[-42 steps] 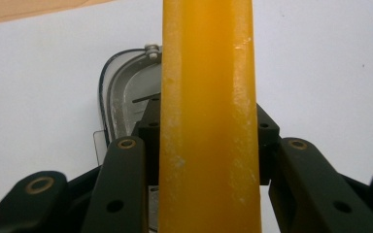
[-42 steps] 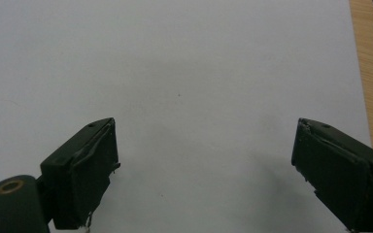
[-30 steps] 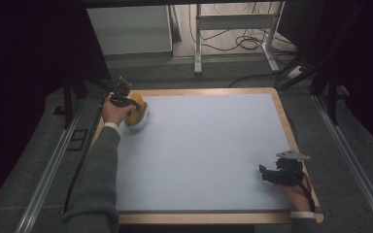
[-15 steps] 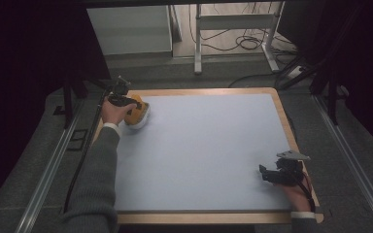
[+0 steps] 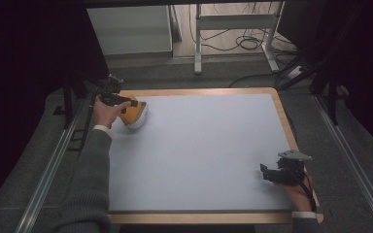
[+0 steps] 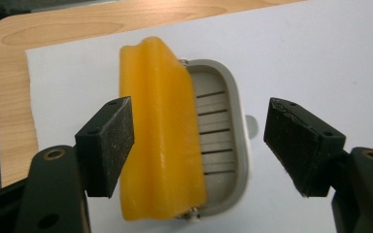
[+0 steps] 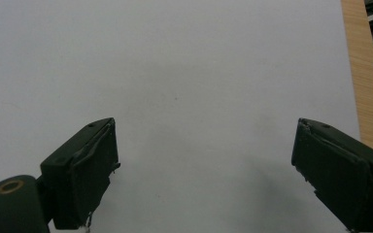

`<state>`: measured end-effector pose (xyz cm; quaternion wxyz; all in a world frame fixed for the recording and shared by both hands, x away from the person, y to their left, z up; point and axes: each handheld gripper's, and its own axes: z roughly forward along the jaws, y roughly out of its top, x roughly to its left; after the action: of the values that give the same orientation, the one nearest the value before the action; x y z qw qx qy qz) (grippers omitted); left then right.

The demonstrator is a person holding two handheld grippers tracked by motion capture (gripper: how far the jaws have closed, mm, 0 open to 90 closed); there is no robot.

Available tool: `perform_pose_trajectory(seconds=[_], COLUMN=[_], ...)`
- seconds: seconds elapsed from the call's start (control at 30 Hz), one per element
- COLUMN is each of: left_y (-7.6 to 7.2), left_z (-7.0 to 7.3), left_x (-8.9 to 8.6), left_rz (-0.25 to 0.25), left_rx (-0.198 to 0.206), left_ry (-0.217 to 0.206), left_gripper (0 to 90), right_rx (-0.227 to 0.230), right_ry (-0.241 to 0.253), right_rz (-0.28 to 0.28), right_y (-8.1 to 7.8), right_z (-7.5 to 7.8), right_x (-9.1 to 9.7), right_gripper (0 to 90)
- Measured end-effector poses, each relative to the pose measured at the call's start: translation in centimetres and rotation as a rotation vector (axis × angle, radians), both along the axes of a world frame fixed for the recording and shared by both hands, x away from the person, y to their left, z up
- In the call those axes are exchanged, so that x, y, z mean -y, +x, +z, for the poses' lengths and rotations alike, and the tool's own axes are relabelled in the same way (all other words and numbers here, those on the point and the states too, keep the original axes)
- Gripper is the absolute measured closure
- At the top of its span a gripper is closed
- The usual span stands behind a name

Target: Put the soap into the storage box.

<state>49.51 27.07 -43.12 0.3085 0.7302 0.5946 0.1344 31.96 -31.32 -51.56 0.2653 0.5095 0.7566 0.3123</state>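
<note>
Fingers [image 6: 108, 145] of the left gripper [image 6: 199, 141] stand wide apart around a yellow sponge [image 6: 160, 131] in its grey holder [image 6: 223, 145], gripping nothing.

Seen from above, the sponge sits at the upper left of the white mat [image 5: 199, 155], under the left gripper. At lower right the right gripper [image 7: 204, 174] hangs over bare mat, its jaws also wide and empty, beside the table's wooden edge [image 5: 291, 131].
</note>
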Motion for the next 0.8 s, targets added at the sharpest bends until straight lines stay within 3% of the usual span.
perform_pose_trajectory(seconds=[0.2, 0.37, 0.53, 0.57, 0.8], left_y=[-2.2, -4.6, -6.3, -7.3, -10.4], left_z=[0.1, -0.2, -0.6, -0.9, -2.9], left_x=[0.0, 0.6, 1.3, 1.6, 2.6], left_rz=[-0.057, -0.126, -0.181, -0.196, -0.259], left_rx=[0.034, 0.079, 0.096, 0.105, 0.108], left_ry=[-0.006, -0.035, -0.039, -0.047, -0.05], left_gripper=[29.4, 29.4, 29.4, 29.5, 29.5], right_rx=[-0.001, -0.002, 0.001, 0.004, 0.008], right_ry=[-0.002, -0.004, -0.006, -0.011, -0.013], right_rz=[0.011, 0.008, 0.009, 0.01, 0.015], right_y=[0.0, -0.1, -0.1, -0.2, -0.2], right_z=[-0.1, -0.2, -0.1, 0.0, 0.0], right_x=[-0.2, -0.2, -0.3, -0.4, -0.7], right_gripper=[9.6, 9.6, 9.6, 9.6, 9.6])
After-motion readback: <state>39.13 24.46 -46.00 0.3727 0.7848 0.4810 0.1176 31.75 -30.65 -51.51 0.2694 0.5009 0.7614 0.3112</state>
